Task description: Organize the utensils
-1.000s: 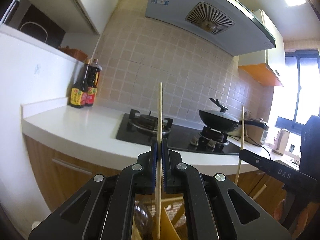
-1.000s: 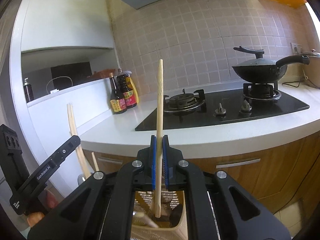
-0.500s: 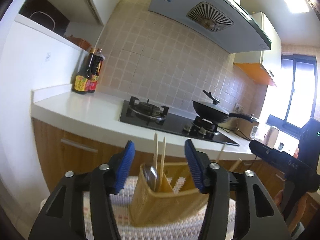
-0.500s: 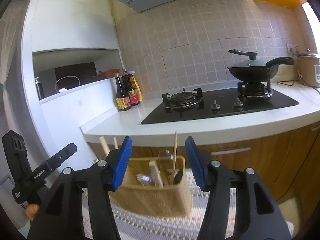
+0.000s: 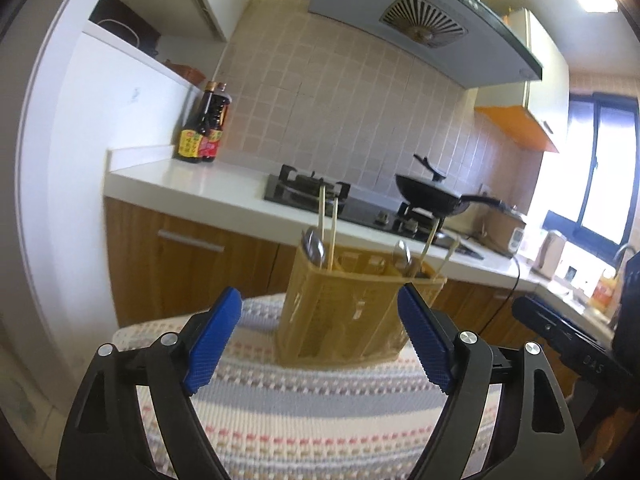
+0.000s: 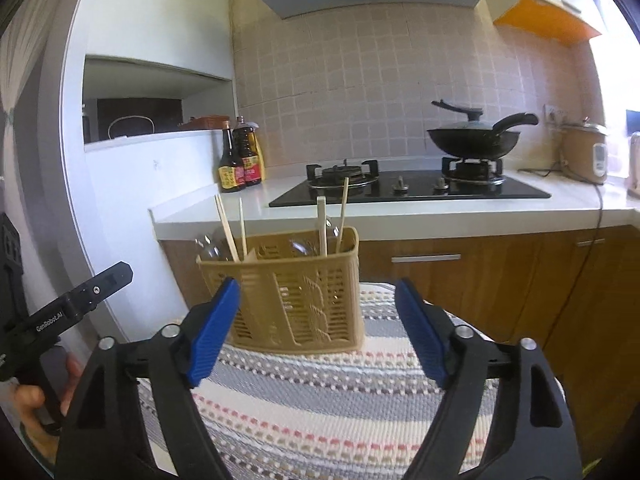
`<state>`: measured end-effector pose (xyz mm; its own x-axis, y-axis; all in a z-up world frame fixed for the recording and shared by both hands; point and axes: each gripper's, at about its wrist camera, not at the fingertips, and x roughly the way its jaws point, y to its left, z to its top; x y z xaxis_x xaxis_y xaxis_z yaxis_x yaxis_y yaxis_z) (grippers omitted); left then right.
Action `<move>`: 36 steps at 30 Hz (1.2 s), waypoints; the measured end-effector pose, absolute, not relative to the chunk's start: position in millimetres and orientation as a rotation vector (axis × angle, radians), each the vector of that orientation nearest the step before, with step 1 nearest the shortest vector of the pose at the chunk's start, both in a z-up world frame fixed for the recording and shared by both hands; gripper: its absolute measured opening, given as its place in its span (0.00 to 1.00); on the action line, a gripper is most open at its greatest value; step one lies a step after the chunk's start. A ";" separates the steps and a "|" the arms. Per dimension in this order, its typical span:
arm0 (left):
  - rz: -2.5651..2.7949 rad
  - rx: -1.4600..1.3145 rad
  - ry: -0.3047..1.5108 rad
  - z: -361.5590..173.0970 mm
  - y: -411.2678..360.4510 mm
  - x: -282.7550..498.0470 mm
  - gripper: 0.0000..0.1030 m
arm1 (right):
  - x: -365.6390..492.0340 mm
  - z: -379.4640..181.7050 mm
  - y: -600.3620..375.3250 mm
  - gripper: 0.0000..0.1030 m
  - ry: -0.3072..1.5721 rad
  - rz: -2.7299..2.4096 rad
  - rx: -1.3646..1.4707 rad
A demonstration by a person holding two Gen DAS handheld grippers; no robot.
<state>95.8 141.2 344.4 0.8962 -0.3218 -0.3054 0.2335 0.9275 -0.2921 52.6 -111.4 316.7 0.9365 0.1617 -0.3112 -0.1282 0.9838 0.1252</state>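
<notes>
A tan plastic utensil basket [image 5: 344,312] stands on a striped cloth [image 5: 320,408]; it also shows in the right wrist view [image 6: 296,300]. Wooden chopsticks [image 5: 327,232] and metal spoons [image 5: 314,248] stand upright in its compartments; the chopsticks show in the right wrist view [image 6: 230,228] too. My left gripper [image 5: 320,340] is open and empty, a little in front of the basket. My right gripper [image 6: 316,328] is open and empty, just before the basket. The other gripper's body shows at each view's edge.
Behind the cloth-covered table runs a white counter [image 6: 400,212] with a black gas hob [image 6: 408,190], a wok [image 6: 472,138] and two sauce bottles [image 6: 240,160]. Wooden cabinets [image 6: 480,280] stand below. A rice cooker [image 6: 584,152] sits at far right.
Both grippers opened, let go of their chopsticks into the basket, then drew back from it. The basket now appears farther off and whole.
</notes>
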 end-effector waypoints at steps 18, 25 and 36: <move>-0.046 -0.078 0.291 298.8 117.5 64.1 0.80 | 23.8 279.1 -113.8 0.85 0.247 -0.019 0.063; -0.010 -0.008 0.294 295.0 114.6 66.3 0.85 | 29.3 274.5 -110.2 0.90 0.270 -0.001 0.032; -0.016 0.003 0.300 293.5 110.5 69.8 0.85 | 34.1 266.2 -95.7 0.92 0.303 0.029 -0.029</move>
